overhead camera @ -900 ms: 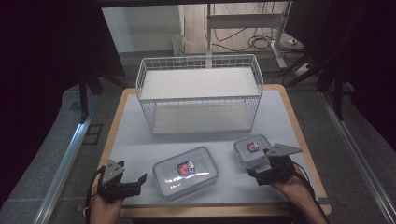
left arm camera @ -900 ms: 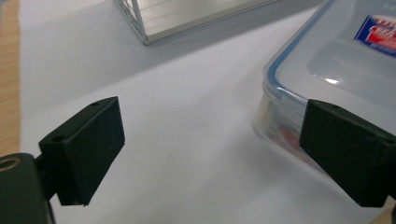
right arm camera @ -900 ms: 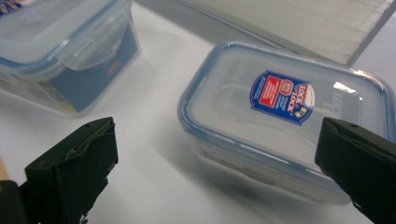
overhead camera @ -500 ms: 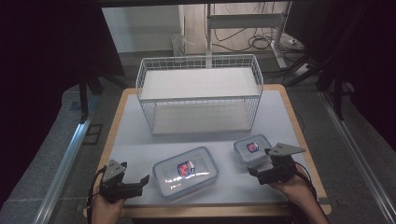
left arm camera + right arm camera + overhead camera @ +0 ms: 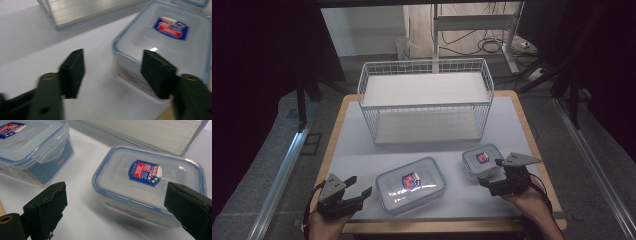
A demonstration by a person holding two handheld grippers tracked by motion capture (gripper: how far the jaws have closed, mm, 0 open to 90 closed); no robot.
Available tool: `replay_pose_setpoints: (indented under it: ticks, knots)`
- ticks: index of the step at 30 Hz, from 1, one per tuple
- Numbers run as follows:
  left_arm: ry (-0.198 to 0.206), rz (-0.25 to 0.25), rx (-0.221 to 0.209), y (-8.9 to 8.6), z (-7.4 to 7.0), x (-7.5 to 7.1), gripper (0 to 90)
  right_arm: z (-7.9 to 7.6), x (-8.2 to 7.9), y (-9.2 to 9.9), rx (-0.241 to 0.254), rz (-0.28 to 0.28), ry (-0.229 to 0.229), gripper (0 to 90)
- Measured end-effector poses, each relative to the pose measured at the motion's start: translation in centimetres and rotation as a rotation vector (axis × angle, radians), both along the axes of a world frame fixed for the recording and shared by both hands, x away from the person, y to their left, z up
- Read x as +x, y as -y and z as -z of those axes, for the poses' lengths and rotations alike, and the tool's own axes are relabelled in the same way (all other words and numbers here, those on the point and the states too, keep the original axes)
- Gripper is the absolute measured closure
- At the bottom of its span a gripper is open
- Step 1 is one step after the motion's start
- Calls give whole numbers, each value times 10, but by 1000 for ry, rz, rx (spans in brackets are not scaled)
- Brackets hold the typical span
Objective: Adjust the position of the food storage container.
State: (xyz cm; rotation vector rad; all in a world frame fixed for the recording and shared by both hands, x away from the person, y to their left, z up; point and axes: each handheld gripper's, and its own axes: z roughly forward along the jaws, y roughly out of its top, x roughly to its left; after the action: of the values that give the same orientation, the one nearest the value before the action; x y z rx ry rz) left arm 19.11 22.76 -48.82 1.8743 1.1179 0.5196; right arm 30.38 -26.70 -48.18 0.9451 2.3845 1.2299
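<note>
Both jaws are held open with nothing gripped. The right gripper is spread wide in front of the small box, likely so it can be grabbed. The left gripper is aimed at the big box just beside it. Both boxes sit on the desk near the wire basket. "LOCK & LOCK" can be read on the small box's label.

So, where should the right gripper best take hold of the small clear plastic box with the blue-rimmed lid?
Probably across the short width of the small clear plastic box, coming from its near side with the right gripper kept low. The box lies flat with its lid closed, and the open jaws already stand on either side of it, so they could close on its two side walls.
</note>
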Motion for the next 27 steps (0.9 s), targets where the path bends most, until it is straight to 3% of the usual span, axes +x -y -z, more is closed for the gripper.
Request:
replay_pose_setpoints:
  ticks: [5, 6, 8, 10, 13, 17, 27]
  knots:
    - [-16, 70, 17, 13, -1, -9, 656, 0, -1, -1, -13, 1, 11, 65]
    - [-15, 82, 11, 14, -2, -10, 656, -1, -1, -1, -15, 1, 11, 67]
    - [-8, 105, -3, 18, -5, -17, 814, -1, -1, -1, -18, 7, 13, 72]
    - [-7, 117, -11, 18, -6, -19, 874, -1, -1, -1, -20, 11, 14, 76]
    - [-15, 140, -24, 20, -5, -28, 899, -1, -1, 0, -24, 15, 16, 80]
    - [-58, 164, -16, 25, 4, -39, 900, -1, -1, 0, -29, 23, 15, 88]
    - [-94, 228, 1, 41, 11, -44, 900, -1, -1, -1, -32, 17, 14, 94]
